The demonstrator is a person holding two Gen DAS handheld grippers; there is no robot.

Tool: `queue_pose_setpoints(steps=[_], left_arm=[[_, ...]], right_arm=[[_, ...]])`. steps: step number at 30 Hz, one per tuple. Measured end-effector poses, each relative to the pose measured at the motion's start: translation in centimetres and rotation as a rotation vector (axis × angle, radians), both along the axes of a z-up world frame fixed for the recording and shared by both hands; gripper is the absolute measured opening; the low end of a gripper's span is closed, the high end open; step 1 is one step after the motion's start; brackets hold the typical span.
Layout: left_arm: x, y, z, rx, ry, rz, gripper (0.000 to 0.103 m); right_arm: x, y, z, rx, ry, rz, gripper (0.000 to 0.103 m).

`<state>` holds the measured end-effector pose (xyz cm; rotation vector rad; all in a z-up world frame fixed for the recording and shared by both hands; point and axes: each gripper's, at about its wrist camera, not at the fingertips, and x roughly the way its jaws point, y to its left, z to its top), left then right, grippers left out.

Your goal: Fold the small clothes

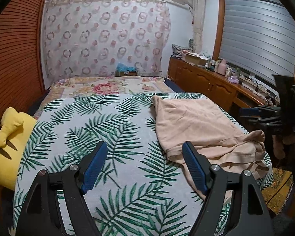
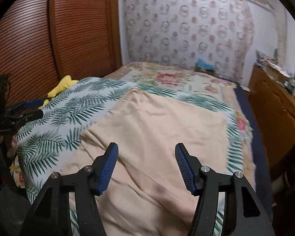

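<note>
Beige garment [image 2: 157, 122] bunched at the bed's [image 1: 108, 118] near right corner; left gripper [image 1: 144, 153] and right gripper [image 2: 146, 155] jaws apart, empty. Risk: pinching several layers there, folding crooked.

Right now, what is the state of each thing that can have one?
Beige garment: spread on the bed, near end rumpled, not held.
Left gripper: open, empty, over the palm-leaf sheet.
Right gripper: open, above the garment.
Window blind: lowered.
Yellow plush toy: lying at the bed's edge.
</note>
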<state>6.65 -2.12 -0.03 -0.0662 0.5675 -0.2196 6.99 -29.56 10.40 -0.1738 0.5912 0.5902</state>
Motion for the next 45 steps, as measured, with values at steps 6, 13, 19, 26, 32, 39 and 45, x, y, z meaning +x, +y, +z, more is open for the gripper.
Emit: queue_pose_setpoints(steps=[6, 13, 19, 26, 32, 39, 45], left_arm=[[-0.6, 1.9, 0.1, -0.002, -0.012, 0.045, 0.079], [-1.1, 3.5, -0.1, 0.011, -0.008, 0.089, 0.079], [-1.6, 4.1, -0.2, 0.023, -0.010, 0.107, 0.079], [-1.5, 4.8, -0.6, 0.012, -0.003, 0.117, 0.079], [-1.5, 4.7, -0.8, 0.011, 0.000, 0.113, 0.079], [-1.6, 4.4, -0.8, 0.010, 0.003, 0.108, 0.079], [-1.4, 4.0, -1.1, 0.004, 0.013, 0.094, 0.079]], right_arm=[[3.4, 4.4, -0.8, -0.048, 0.044, 0.091, 0.062], [7.0, 10.2, -2.9, -0.122, 0.124, 0.219, 0.062], [8.1, 13.5, -4.9, -0.169, 0.160, 0.265, 0.062], [8.1, 14.9, -6.2, -0.238, 0.155, 0.294, 0.062], [7.8, 15.1, -6.2, -0.249, 0.126, 0.291, 0.054], [7.9, 13.3, -4.0, -0.193, 0.042, 0.215, 0.008], [9.4, 8.3, 0.9, -0.102, -0.052, 0.078, 0.007]])
